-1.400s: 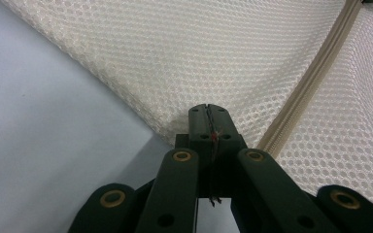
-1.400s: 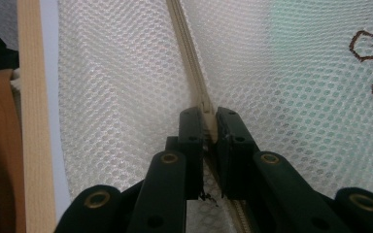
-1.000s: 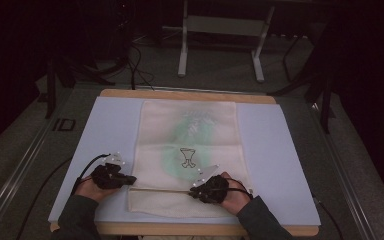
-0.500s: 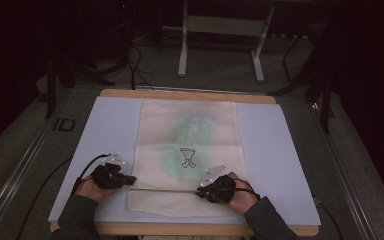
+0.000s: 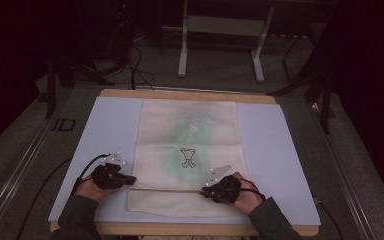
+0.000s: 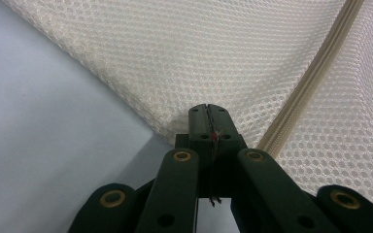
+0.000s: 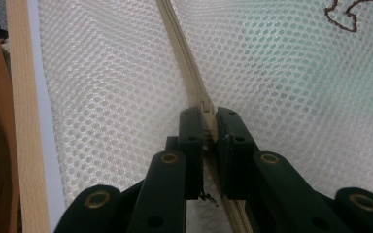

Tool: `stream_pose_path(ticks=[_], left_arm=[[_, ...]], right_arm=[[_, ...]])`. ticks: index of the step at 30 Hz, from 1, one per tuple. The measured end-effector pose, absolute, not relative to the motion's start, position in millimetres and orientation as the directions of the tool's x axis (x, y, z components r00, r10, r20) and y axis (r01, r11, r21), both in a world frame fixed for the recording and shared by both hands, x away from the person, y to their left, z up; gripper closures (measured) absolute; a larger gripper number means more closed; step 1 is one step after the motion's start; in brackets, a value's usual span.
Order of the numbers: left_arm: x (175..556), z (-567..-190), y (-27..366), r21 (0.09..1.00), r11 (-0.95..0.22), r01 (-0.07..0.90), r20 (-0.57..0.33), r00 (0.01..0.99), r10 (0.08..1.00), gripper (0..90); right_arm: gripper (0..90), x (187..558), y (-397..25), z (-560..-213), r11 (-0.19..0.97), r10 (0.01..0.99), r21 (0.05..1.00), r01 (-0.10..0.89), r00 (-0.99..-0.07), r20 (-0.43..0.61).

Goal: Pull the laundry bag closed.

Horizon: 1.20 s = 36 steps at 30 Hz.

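Observation:
A cream mesh bag (image 5: 190, 125) lies flat on the pale blue mat (image 5: 272, 150), with something green and a small printed figure (image 5: 187, 157) inside. A beige zipper (image 5: 165, 189) runs across the bag near the front. At the bag's left edge my left gripper (image 5: 131, 179) is shut on the mesh; up close its jaws (image 6: 208, 110) pinch the mesh edge beside the zipper tape (image 6: 315, 73). My right gripper (image 5: 204, 191) sits on the zipper line, right of the middle. Its jaws (image 7: 207, 114) are shut on the zipper slider (image 7: 207, 106).
The mat covers a wooden table whose front edge (image 7: 22, 121) runs close behind my right gripper. Bare mat lies on both sides of the bag. Beyond the table are a dark floor, cables (image 5: 135, 65) and a metal stand (image 5: 220, 45).
My right gripper has slid a little to the right along the zipper line. The left gripper and the bag have stayed where they were.

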<state>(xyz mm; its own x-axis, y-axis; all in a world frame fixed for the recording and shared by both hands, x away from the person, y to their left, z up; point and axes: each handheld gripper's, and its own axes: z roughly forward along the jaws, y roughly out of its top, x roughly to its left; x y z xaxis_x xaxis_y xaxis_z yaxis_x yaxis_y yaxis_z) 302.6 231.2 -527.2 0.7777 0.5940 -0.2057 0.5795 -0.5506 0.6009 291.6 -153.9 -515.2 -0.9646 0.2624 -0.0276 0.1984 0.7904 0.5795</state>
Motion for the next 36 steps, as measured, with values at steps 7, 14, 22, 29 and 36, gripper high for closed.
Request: stream_pose_path(ticks=[7,14,22,29,36], left_arm=[[302.6,-527.3,231.2,0.601,-0.55,0.579,-0.206,0.778,0.594,90.0],[302.6,-527.3,231.3,0.601,-0.55,0.579,-0.206,0.778,0.593,90.0],[302.7,-527.4,231.4,0.602,-0.55,0.579,-0.208,0.778,0.593,90.0],[302.7,-527.3,231.4,0.602,-0.55,0.579,-0.207,0.778,0.593,90.0],[302.8,-527.5,231.5,0.602,-0.55,0.578,-0.207,0.779,0.592,90.0]], right_arm=[[82.2,291.8,-159.2,-514.7,0.789,0.271,0.578,0.207,-0.962,-0.026],[82.2,292.1,-164.7,-514.4,0.79,0.275,0.576,0.21,-0.961,-0.027],[82.2,292.2,-172.5,-513.8,0.79,0.284,0.573,0.217,-0.958,-0.028],[82.2,291.8,-181.5,-513.2,0.787,0.292,0.575,0.225,-0.956,-0.026],[82.2,291.4,-189.5,-512.2,0.784,0.303,0.575,0.234,-0.953,-0.025]])
